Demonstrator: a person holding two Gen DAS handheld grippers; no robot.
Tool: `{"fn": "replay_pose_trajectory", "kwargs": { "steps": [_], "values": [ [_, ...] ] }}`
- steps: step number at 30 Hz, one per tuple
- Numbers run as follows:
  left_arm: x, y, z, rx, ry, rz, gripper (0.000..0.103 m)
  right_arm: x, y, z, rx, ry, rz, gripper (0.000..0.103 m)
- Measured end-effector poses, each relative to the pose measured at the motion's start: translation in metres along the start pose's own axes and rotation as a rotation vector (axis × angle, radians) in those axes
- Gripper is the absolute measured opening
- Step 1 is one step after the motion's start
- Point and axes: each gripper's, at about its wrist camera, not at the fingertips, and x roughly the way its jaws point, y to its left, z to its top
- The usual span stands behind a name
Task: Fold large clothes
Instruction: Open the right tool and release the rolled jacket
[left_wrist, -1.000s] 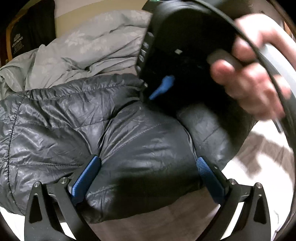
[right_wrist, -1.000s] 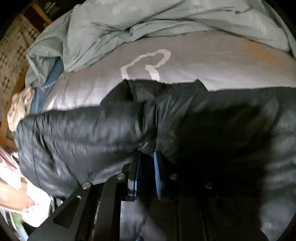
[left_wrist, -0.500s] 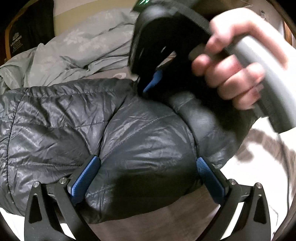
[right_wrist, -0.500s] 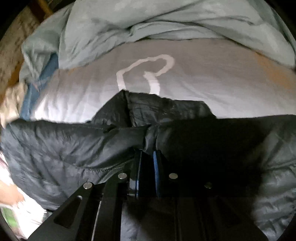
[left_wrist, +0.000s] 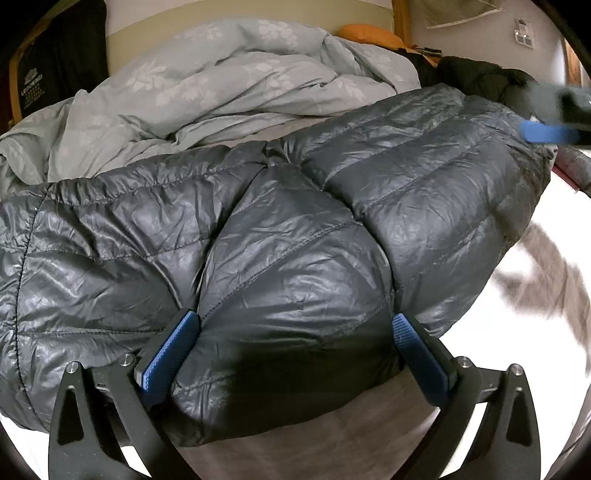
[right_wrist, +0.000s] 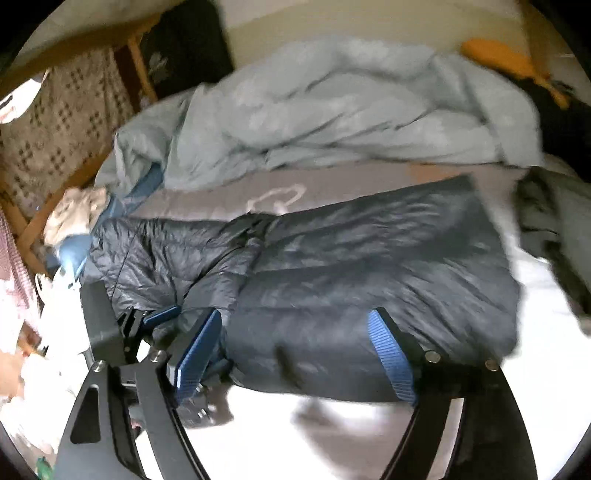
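A dark grey quilted puffer jacket (left_wrist: 295, 229) lies folded across the bed; the right wrist view shows it as a long dark bundle (right_wrist: 369, 266). My left gripper (left_wrist: 294, 317) stands open and low on the jacket's near edge, a puffy fold bulging between its blue pads (left_wrist: 173, 347). My right gripper (right_wrist: 295, 317) has its jaws opening wide, drawn back from the jacket, with nothing pressed between its pads. It appears as a blur at the far right of the left wrist view (left_wrist: 546, 131). The left gripper's pad (right_wrist: 162, 317) shows at the jacket's left end.
A crumpled pale blue-grey duvet (left_wrist: 221, 88) is heaped behind the jacket. An orange pillow (left_wrist: 369, 33) and dark clothes (left_wrist: 480, 77) lie at the back right. A wooden bed frame (right_wrist: 55, 195) runs along the left. White sheet (right_wrist: 332, 424) lies in front.
My right gripper let go of the jacket's middle fold, opened and pulled away up and to the right. The hand left the left wrist view. The left gripper stayed put.
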Motion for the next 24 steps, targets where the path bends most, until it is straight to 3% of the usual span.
{"fn": "replay_pose_trajectory", "kwargs": {
  "steps": [5,11,20,24],
  "values": [
    [-0.001,0.0,-0.001,0.004,-0.002,0.001,0.103,-0.022,-0.026,-0.033,0.13,-0.065,-0.091,0.086],
    [-0.001,-0.001,-0.001,0.003,-0.003,0.0,0.103,-0.006,-0.053,-0.051,0.222,-0.036,-0.245,0.086],
    [-0.001,-0.001,-0.001,0.004,-0.002,0.002,0.103,-0.002,-0.065,-0.061,0.278,-0.035,-0.253,0.086],
    [-0.001,-0.002,-0.001,0.004,-0.002,0.003,0.103,-0.001,-0.065,-0.061,0.284,-0.039,-0.216,0.086]
  ]
}}
